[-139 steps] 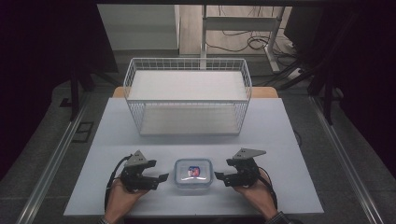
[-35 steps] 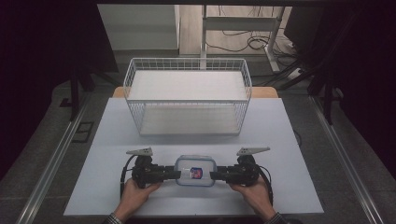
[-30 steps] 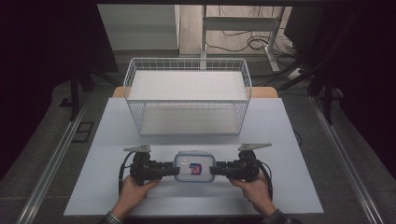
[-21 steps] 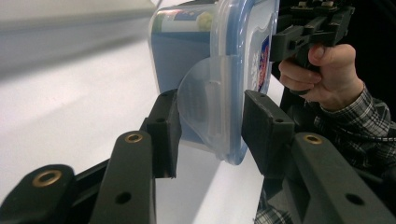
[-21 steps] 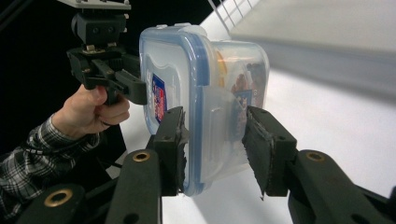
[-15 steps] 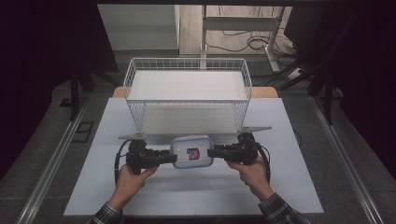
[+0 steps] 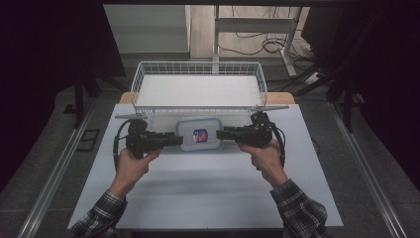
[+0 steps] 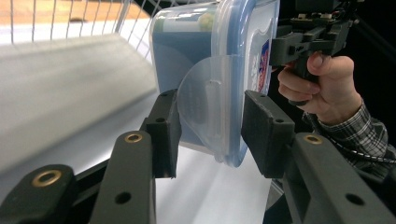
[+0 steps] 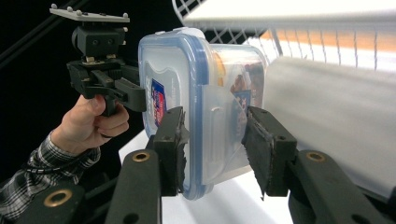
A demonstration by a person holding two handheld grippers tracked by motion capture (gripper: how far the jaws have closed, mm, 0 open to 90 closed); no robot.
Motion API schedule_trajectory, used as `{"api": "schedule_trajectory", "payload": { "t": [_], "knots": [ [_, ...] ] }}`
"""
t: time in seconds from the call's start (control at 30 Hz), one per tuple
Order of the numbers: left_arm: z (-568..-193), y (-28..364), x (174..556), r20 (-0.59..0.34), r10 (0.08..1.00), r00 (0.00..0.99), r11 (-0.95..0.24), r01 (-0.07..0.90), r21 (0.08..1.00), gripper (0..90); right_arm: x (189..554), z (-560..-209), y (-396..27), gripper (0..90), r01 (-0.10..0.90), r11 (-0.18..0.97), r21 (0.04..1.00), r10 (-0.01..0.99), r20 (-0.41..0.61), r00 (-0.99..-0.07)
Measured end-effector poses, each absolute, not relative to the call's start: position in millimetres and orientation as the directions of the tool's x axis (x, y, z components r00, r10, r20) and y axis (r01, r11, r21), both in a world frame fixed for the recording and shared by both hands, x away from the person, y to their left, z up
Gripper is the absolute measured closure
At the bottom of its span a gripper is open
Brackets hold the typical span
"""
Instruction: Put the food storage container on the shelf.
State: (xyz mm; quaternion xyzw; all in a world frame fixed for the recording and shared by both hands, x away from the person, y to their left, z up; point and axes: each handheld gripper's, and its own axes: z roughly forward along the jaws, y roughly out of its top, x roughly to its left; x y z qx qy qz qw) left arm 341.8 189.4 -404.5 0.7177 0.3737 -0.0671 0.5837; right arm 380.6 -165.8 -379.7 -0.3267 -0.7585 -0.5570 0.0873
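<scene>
Evidently rigid and smooth, the lidded plastic food container point(image 7: 199, 134) hangs just before the wire basket point(image 7: 198, 89), left gripper point(image 7: 171, 139) and right gripper point(image 7: 221, 133) jaws pinching its opposite side latch flaps.

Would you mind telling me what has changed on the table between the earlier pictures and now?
Both grippers, left gripper and right gripper, closed on the ends of the lidded container, lifted it off the white table and carried it toward the wire basket. Basket and table stayed put.
</scene>
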Motion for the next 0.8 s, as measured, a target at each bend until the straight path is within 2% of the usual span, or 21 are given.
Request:
{"api": "schedule_trajectory", "payload": {
  "t": [0.4,0.8],
  "knots": [
    [-349.3,202.8,391.9,-0.521,0.475,0.709,-0.039,0.608,0.793,57.6,423.1,-335.3,-151.5,58.1,0.581,0.129,0.804,0.411,0.490,-0.769],
    [-344.9,201.8,443.1,-0.563,0.467,0.682,0.004,0.634,0.773,57.2,468.0,-324.2,-149.4,57.8,0.612,0.083,0.786,0.450,0.518,-0.727]
  ]
}}
